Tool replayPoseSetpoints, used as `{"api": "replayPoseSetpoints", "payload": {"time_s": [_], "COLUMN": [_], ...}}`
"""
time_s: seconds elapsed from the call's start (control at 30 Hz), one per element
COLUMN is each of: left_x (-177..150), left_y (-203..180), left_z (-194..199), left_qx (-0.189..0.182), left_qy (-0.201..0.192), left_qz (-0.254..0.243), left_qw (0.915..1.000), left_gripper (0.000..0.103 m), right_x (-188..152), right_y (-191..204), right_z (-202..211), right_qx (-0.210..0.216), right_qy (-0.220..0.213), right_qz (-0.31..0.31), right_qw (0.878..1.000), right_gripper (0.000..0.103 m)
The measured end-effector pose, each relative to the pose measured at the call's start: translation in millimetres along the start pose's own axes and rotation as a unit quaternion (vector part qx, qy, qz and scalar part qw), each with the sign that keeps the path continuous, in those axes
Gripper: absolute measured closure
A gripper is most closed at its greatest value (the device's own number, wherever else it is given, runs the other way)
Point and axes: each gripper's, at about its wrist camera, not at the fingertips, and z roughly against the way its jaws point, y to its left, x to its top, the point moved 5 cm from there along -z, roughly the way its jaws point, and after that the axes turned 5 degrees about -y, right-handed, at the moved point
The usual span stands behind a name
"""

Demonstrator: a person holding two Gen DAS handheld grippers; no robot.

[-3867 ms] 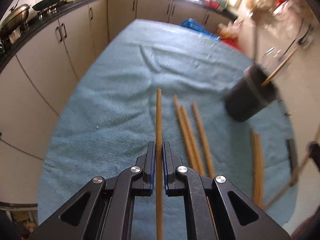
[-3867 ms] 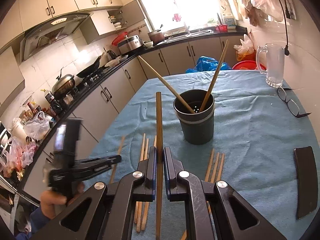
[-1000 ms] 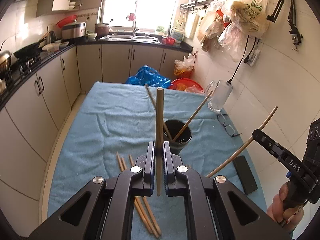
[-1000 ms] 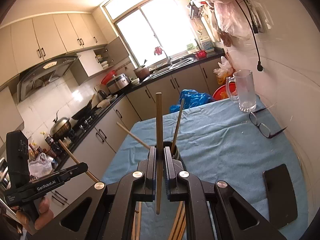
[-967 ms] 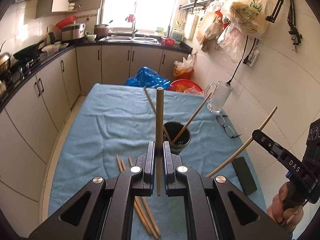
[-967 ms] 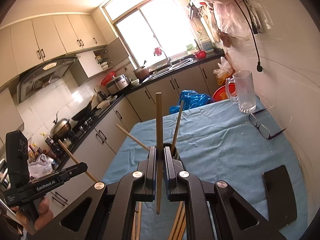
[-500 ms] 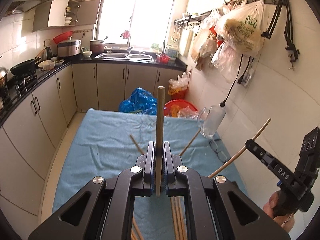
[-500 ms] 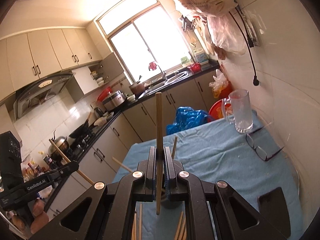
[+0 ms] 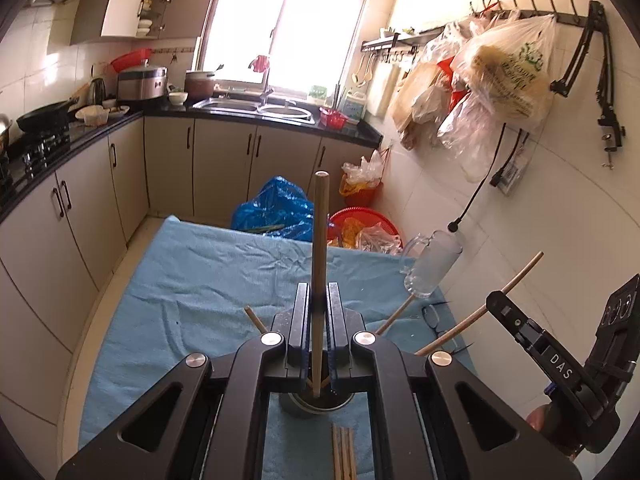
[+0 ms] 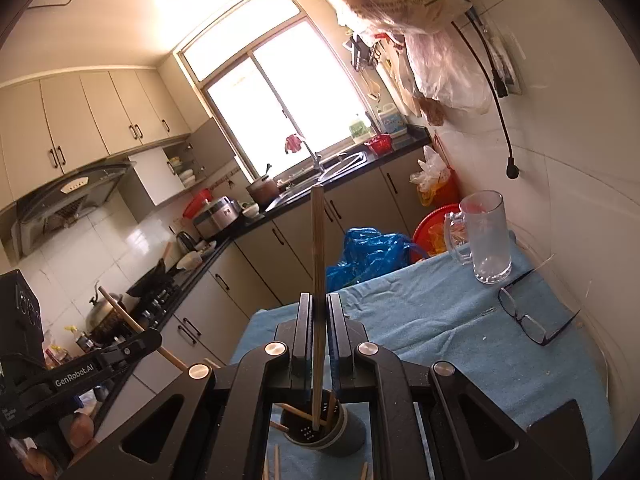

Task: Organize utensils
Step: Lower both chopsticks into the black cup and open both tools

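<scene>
Left claw (image 9: 318, 344) clamped on a long round wooden chopstick (image 9: 319, 248), held upright, lower tip just over the mouth of the dark cylindrical utensil holder (image 9: 316, 404). Right claw (image 10: 318, 344) likewise clamped on a second flat-sided wooden chopstick (image 10: 318, 264), also near vertical, tip reaching into the same holder (image 10: 320, 434).

Holder standing on the blue cloth-covered counter (image 9: 200, 292), on the near half, directly beneath both claws. Already inside: at least two sticks (image 9: 394, 314) leaning outward against the rim, ends fanned left and right.

Progress, as a judgement: partly done. A few sticks stowed, two more poised for release. Still left: loose wooden chopsticks (image 9: 342, 452) lying flat on the cloth near the front edge, on the near side of the holder; more stick ends visible beside the holder base in the right wrist view. Full count not visible, claw bodies blocking the view.

Chopsticks: plain light wood, slender, straight, uniform length as far as visible. Thin and smooth, likely to slip or pivot if grip slackens early.

Clear glass mug (image 10: 482, 240) and black-framed spectacles (image 10: 528, 322) toward the far right corner, well apart from the holder.
</scene>
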Motion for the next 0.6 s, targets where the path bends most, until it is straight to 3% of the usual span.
{"api": "replayPoseSetpoints", "payload": {"time_s": [0.4, 0.6], "left_x": [-35, -40], "left_y": [19, 26], "left_z": [-52, -58], "left_qx": [0.007, 0.014], "left_qy": [0.059, 0.059], "left_qz": [0.005, 0.005], "left_qw": [0.9982, 0.9981], "left_gripper": [0.096, 0.096], "right_x": [-48, -64], "right_y": [-14, -16], "right_z": [-59, -73], "right_qx": [-0.008, -0.006], "right_qy": [0.083, 0.107], "right_qz": [-0.007, -0.009], "right_qw": [0.997, 0.994], "right_gripper": [0.095, 0.093]}}
